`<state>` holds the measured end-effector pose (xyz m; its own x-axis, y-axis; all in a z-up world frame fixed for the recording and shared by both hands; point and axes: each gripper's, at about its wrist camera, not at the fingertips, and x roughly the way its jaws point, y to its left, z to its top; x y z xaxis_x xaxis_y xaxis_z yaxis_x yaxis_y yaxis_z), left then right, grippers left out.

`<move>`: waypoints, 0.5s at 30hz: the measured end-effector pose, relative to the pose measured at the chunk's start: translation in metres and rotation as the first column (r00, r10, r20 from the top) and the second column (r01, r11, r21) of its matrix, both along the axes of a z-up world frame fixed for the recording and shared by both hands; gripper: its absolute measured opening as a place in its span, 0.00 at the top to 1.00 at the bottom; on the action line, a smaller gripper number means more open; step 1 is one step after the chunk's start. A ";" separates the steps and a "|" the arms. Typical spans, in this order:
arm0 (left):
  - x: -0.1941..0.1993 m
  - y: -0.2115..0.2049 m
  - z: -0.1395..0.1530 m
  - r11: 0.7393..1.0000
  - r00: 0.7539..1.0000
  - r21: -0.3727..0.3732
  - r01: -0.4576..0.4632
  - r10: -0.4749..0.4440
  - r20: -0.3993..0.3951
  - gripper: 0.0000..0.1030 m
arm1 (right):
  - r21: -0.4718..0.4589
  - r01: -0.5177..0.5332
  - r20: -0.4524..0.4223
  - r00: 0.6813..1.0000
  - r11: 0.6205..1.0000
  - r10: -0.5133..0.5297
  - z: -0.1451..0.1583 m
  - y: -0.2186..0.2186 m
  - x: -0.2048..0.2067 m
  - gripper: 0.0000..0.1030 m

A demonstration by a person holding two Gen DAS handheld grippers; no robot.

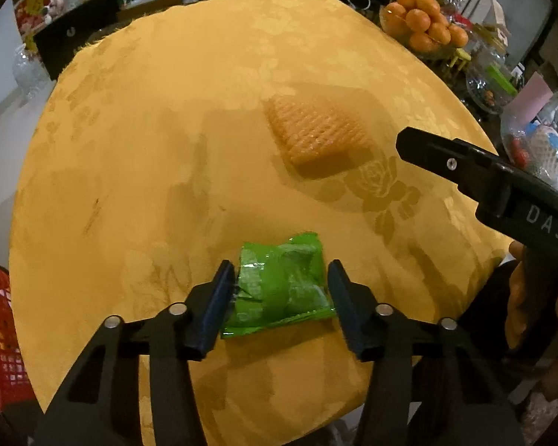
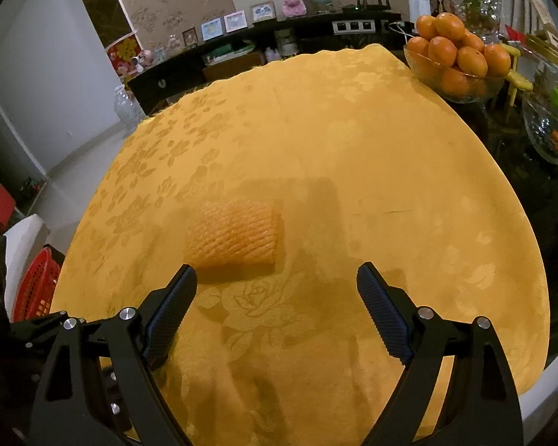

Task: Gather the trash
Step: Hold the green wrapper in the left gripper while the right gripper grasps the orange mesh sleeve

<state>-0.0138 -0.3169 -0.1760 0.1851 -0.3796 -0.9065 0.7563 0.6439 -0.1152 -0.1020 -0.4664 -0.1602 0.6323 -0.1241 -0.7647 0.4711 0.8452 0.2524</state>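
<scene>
right wrist: yellow floral tablecloth (image 2: 353, 141), oranges bowl (image 2: 457, 78) at edge.

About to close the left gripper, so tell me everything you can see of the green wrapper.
The green wrapper is a small, crinkled, shiny foil-like packet, bright green with lighter print, one end torn and ragged. It lies flat on the yellow tablecloth near the table's near edge, between the open fingers of the left gripper. The left finger looks to be against its torn edge; the right stands just clear.
</scene>
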 end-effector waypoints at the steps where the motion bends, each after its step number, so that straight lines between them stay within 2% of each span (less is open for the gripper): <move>1: 0.000 0.001 0.000 1.000 1.000 -0.004 0.000 0.000 0.000 0.56 | -0.001 -0.002 -0.002 1.000 1.000 0.002 0.000 0.001 0.000 0.17; 3: 0.000 0.003 0.000 1.000 1.000 -0.011 -0.001 0.001 0.003 0.64 | -0.004 -0.004 -0.006 1.000 1.000 0.004 -0.001 0.001 0.001 0.17; 10: -0.001 0.013 0.002 0.999 1.000 -0.046 -0.018 0.017 -0.014 0.68 | -0.016 0.000 -0.020 1.000 1.000 -0.001 -0.003 0.002 0.003 0.17; 15: -0.001 0.029 0.013 0.998 0.999 -0.054 -0.038 0.039 0.029 0.70 | -0.033 -0.006 -0.037 0.999 0.999 0.005 -0.005 0.006 0.005 0.17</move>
<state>-0.0152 -0.2883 -0.1629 0.2272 -0.4196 -0.8788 0.7348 0.6661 -0.1281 -0.0969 -0.4603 -0.1656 0.6047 -0.1466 -0.7829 0.4750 0.8554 0.2067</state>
